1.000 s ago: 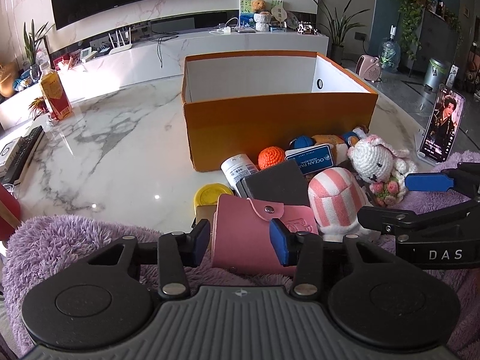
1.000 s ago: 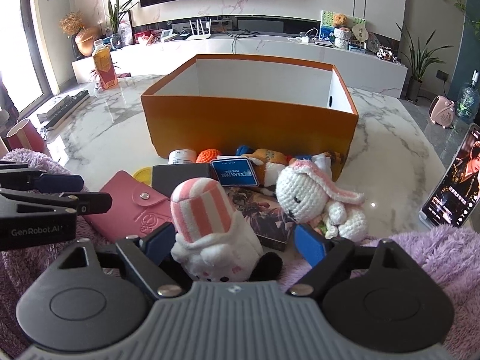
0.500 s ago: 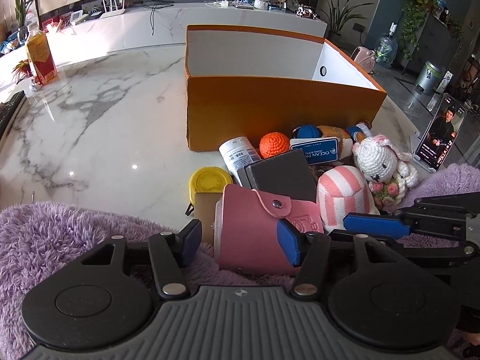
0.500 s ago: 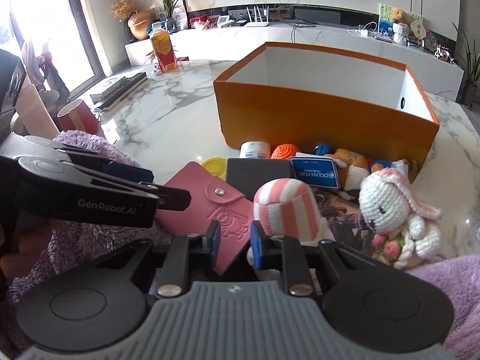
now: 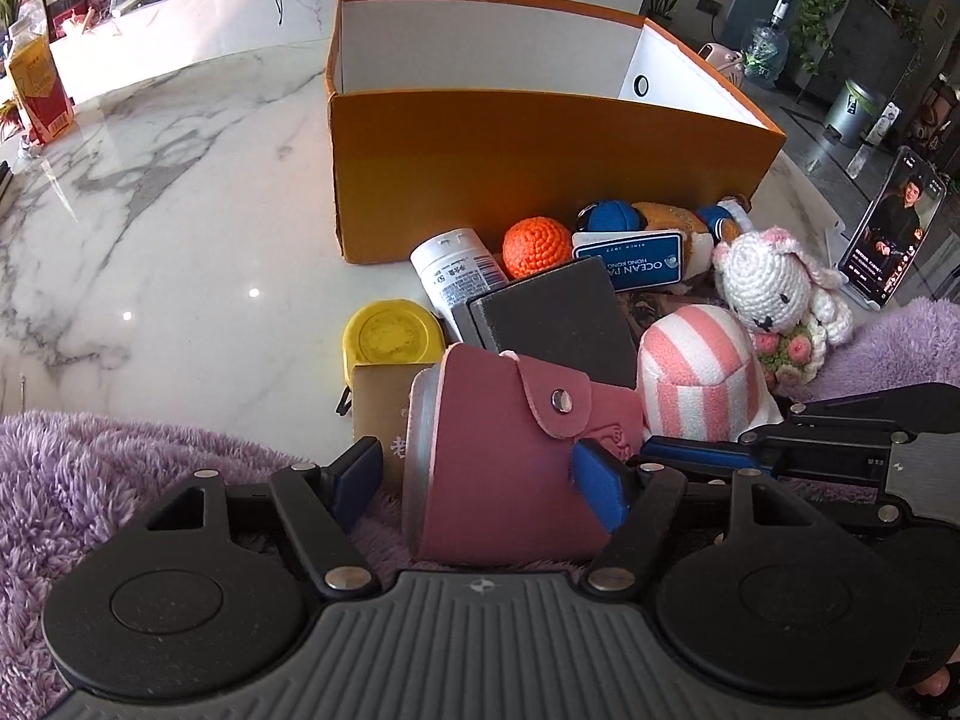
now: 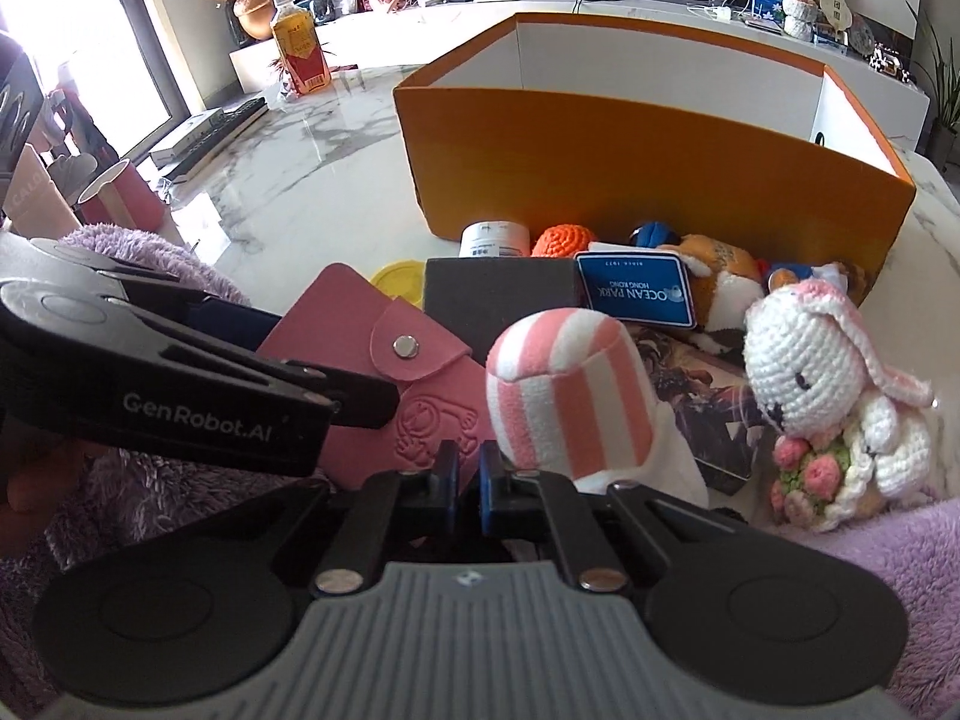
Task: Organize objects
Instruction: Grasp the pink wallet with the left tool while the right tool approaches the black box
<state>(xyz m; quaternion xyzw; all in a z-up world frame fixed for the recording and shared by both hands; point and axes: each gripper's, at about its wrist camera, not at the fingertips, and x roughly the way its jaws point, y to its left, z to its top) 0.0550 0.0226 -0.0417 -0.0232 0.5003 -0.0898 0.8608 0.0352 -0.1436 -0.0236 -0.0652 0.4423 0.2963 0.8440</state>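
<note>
Left wrist view shows the left claw [image 5: 480,474] open wide around the pink wallet [image 5: 510,450]. One blue pad touches the wallet's right side, the other pad stands a bit away, so it has no real hold. The wallet lies at the near edge of the pile, on the purple rug [image 5: 90,480], in front of the orange box [image 5: 540,168]. It looks light, flat and a little bendy, with a snap flap. I think a grab across its two side edges works best, away from the flap. To the right stands the striped toy [image 6: 570,390]. It looks soft and squashy. The right claw [image 6: 471,483] is almost shut, right by the toy's bottom. Whether it pinches any cloth is hidden.
</note>
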